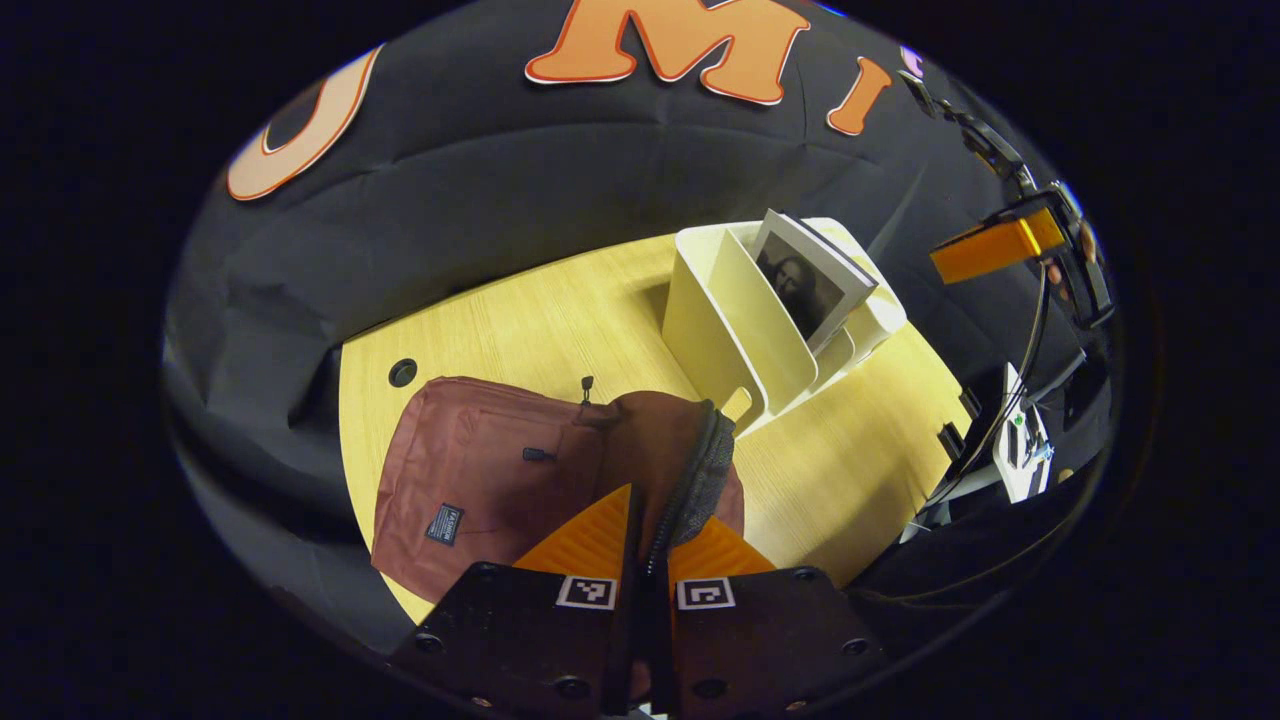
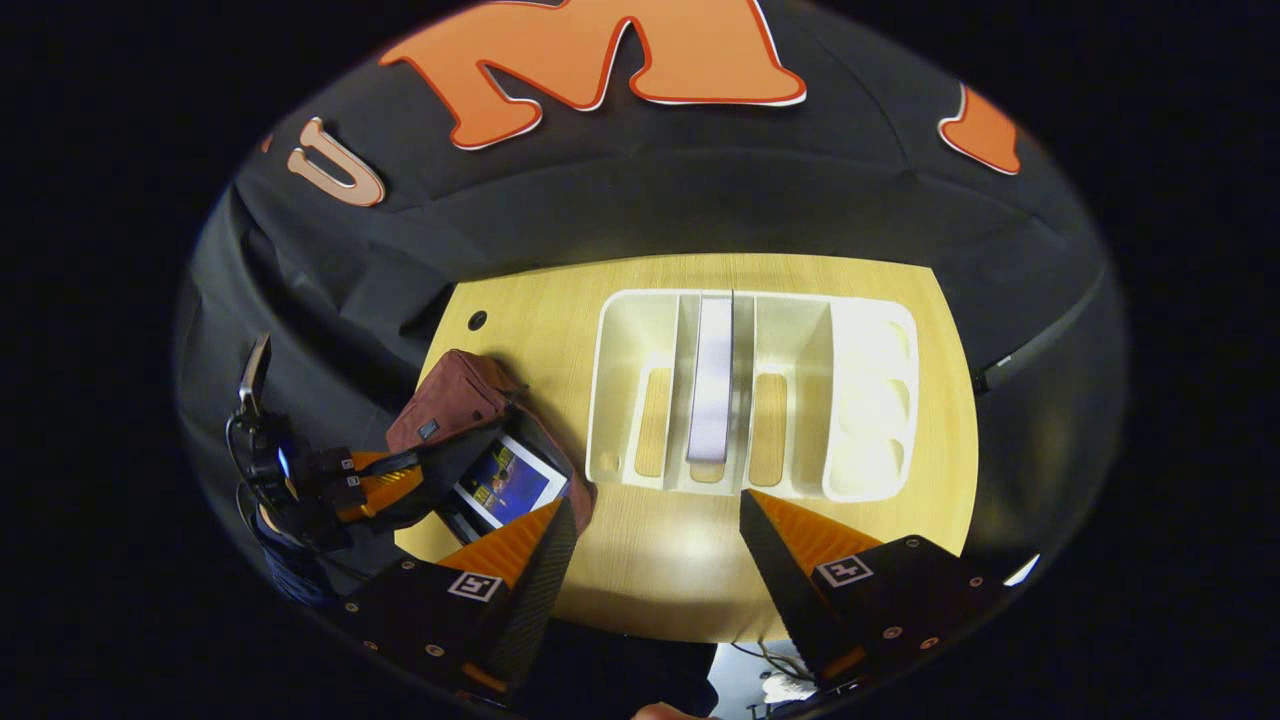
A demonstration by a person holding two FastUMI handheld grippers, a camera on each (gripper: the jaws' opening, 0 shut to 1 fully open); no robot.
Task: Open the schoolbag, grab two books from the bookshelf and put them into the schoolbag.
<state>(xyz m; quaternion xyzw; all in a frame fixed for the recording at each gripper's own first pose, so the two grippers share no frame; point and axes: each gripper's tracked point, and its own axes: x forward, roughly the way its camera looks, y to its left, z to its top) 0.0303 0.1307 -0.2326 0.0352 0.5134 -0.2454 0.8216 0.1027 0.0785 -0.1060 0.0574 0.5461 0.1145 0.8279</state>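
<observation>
The maroon schoolbag (image 1: 470,470) lies on the wooden table, and my left gripper (image 1: 662,520) is shut on the zippered rim of its opening, holding it up. In the right gripper view the schoolbag (image 2: 455,395) gapes open with one colourful book (image 2: 505,485) inside, the left gripper (image 2: 375,480) at its rim. The white bookshelf (image 2: 860,380) stands just ahead of my open right gripper (image 2: 660,525), which holds nothing. One book (image 2: 712,380) stands upright in a middle slot. In the left gripper view that book (image 1: 810,280) leans in the bookshelf (image 1: 730,330), and the right gripper (image 1: 1000,245) hovers beyond it.
The table (image 2: 640,580) has a cable hole (image 2: 477,320) at its back left corner. Bare wood lies between bag and shelf. White equipment with cables (image 1: 1020,450) sits off the table's right edge. Black cloth walls close the back and sides.
</observation>
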